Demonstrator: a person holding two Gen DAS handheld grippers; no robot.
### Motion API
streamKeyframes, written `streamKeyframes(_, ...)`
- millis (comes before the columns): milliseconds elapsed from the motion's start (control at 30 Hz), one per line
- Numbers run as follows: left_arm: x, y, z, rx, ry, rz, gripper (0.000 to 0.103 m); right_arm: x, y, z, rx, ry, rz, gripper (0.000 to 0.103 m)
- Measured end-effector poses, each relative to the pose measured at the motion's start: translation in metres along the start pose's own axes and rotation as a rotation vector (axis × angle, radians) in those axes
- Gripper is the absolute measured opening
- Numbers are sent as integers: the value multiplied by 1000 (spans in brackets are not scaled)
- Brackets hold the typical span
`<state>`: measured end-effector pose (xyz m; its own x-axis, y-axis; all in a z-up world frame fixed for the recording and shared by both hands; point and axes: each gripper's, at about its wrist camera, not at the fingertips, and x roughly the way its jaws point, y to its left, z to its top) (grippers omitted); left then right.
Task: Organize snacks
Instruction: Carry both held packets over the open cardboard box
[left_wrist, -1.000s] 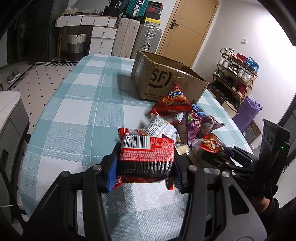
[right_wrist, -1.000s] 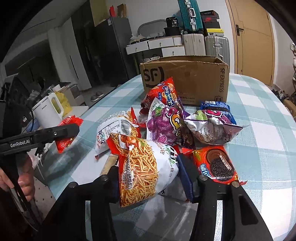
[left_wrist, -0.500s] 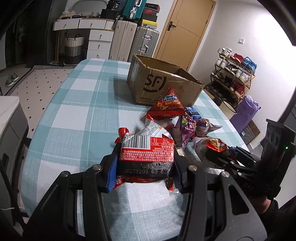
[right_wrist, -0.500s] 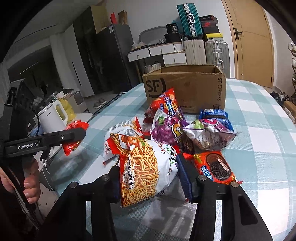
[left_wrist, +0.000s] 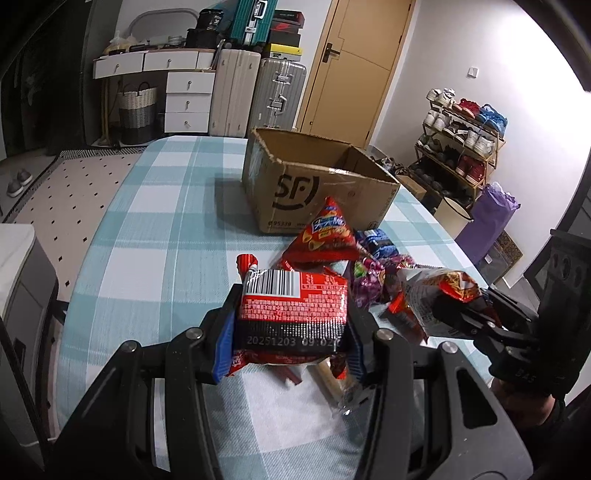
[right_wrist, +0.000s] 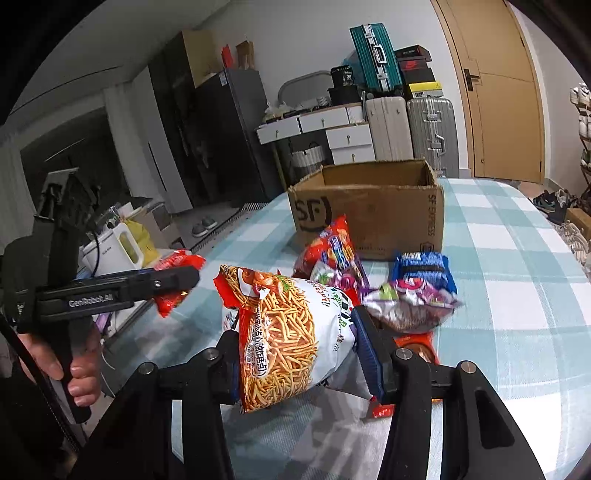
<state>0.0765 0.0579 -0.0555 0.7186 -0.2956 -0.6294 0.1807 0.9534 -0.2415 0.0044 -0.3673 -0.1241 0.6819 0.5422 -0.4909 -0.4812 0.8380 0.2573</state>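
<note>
My left gripper (left_wrist: 290, 332) is shut on a red snack packet with a barcode (left_wrist: 291, 306), lifted above the checked tablecloth. My right gripper (right_wrist: 295, 350) is shut on a white and orange bag of noodle sticks (right_wrist: 284, 328), also off the table. In the right wrist view the left gripper (right_wrist: 177, 280) shows at the left with its red packet (right_wrist: 173, 269). Behind stands an open cardboard box (left_wrist: 317, 184), its inside mostly hidden. Between me and the box lie a red triangular bag (left_wrist: 325, 236), a purple bag (right_wrist: 410, 302) and a blue packet (right_wrist: 421, 269).
The table's checked cloth (left_wrist: 155, 229) stretches left of the box. A white kettle (right_wrist: 114, 247) sits beyond the table's left edge in the right wrist view. Suitcases (left_wrist: 258, 96), drawers and a shoe rack (left_wrist: 461, 144) line the far walls. A hand (right_wrist: 74, 354) holds the left gripper's handle.
Both grippers have risen with their packets, and the noodle bag has come off the pile. The snack pile and box sit lower and farther in both views.
</note>
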Motion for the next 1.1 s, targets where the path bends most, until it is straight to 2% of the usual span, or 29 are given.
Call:
streamKeyframes(300, 10, -12, 31, 22, 9, -33, 45, -6, -2, 32, -7, -47, 22, 50)
streamKeyframes(700, 18, -39, 92, 74, -14, -72, 45, -8, -19, 92, 8, -111, 37, 50)
streamKeyframes(1100, 43, -52, 154, 80, -2, -105, 45, 4, -36, 156, 15, -124, 21, 50)
